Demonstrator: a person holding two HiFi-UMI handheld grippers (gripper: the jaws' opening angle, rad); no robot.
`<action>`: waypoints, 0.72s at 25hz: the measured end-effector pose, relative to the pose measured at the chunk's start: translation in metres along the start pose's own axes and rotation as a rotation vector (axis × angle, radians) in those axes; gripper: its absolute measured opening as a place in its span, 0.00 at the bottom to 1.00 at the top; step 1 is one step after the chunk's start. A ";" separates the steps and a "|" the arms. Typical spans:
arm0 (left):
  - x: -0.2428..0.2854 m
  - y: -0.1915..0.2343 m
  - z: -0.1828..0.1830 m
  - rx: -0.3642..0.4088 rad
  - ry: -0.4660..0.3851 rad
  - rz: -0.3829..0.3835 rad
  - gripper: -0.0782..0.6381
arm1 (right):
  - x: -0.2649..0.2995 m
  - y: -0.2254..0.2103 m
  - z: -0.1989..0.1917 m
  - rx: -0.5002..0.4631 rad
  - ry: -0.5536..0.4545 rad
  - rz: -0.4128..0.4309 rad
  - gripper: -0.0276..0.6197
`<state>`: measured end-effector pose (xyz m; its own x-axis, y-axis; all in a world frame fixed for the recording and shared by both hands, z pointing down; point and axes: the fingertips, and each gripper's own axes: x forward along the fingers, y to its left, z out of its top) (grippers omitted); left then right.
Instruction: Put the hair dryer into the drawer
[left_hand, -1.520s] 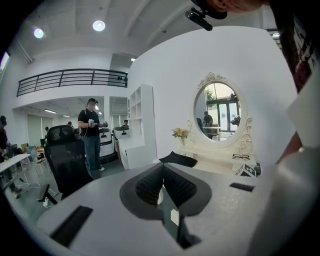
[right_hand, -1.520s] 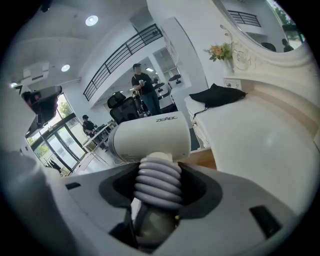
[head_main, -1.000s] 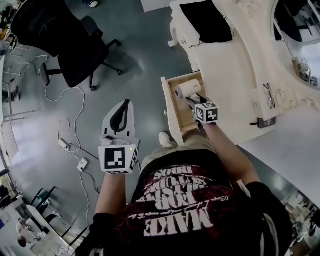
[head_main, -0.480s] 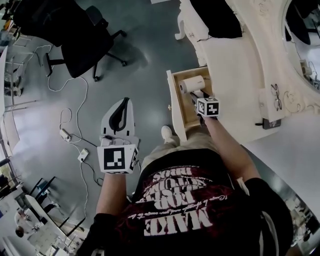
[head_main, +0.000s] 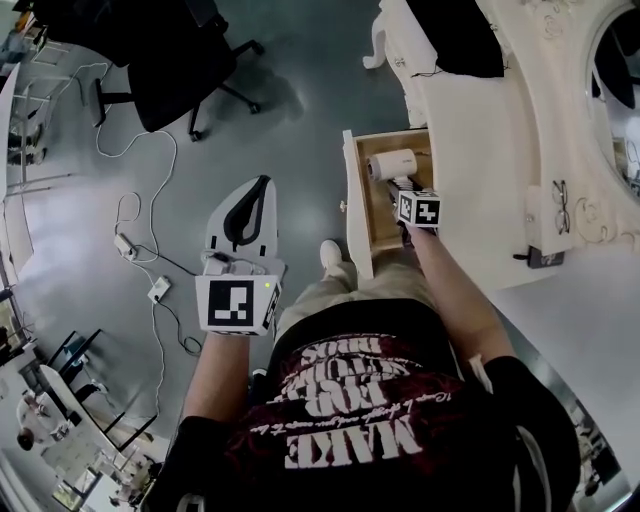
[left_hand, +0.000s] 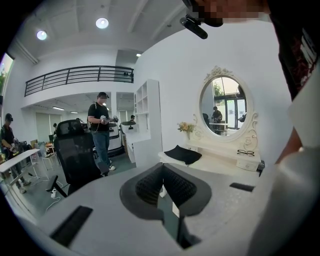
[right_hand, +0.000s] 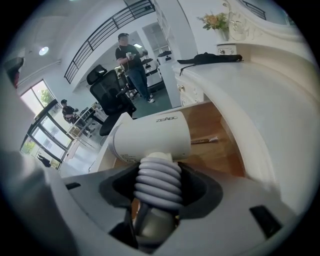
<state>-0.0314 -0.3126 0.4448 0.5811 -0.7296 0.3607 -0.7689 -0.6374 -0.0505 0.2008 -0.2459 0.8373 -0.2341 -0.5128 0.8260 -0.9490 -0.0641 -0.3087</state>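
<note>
Grey floor (head_main: 300, 120) fills the left of the head view, with a black wheeled office chair (head_main: 165, 60) at 11 o'clock and a white power strip (head_main: 125, 245) with trailing cables at 9 o'clock. Nearer the middle, the left gripper (head_main: 262, 184), white plastic round a black-lined opening, points toward 12 o'clock over bare floor. In the left gripper view its ribbed black pads (left_hand: 147, 186) meet at the tips with nothing between them.

At 3 o'clock from it stands the open, wood-lined drawer (head_main: 352, 200) of a cream carved dressing table (head_main: 480, 130). The right gripper (head_main: 402, 188) reaches into the drawer from 6 o'clock. Its jaws are clamped on the handle of the white cylindrical hair dryer (head_main: 390, 163), a handle wrapped in pale grey coils (right_hand: 159, 182). The barrel lies crosswise within the drawer's outline, one round end facing 9 o'clock; whether it rests on the wood cannot be told. A thin metal-tipped stick (right_hand: 202, 141) lies on the drawer floor at 3 o'clock from the barrel in the right gripper view.

On the tabletop, a black cloth (head_main: 455, 35) sits at 1 o'clock and black-framed glasses (head_main: 560, 195) at 3 o'clock.
</note>
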 end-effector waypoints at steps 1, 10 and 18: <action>0.002 0.000 -0.001 -0.001 0.002 0.001 0.12 | 0.002 -0.001 -0.001 -0.005 0.008 -0.009 0.40; 0.016 -0.003 -0.010 -0.012 0.037 -0.014 0.12 | 0.024 -0.008 -0.013 -0.028 0.066 -0.061 0.40; 0.015 -0.011 -0.020 0.005 0.075 -0.032 0.12 | 0.036 -0.016 -0.021 -0.041 0.103 -0.080 0.40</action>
<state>-0.0194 -0.3113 0.4697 0.5834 -0.6885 0.4309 -0.7490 -0.6612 -0.0424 0.2033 -0.2454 0.8819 -0.1755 -0.4167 0.8919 -0.9729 -0.0651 -0.2218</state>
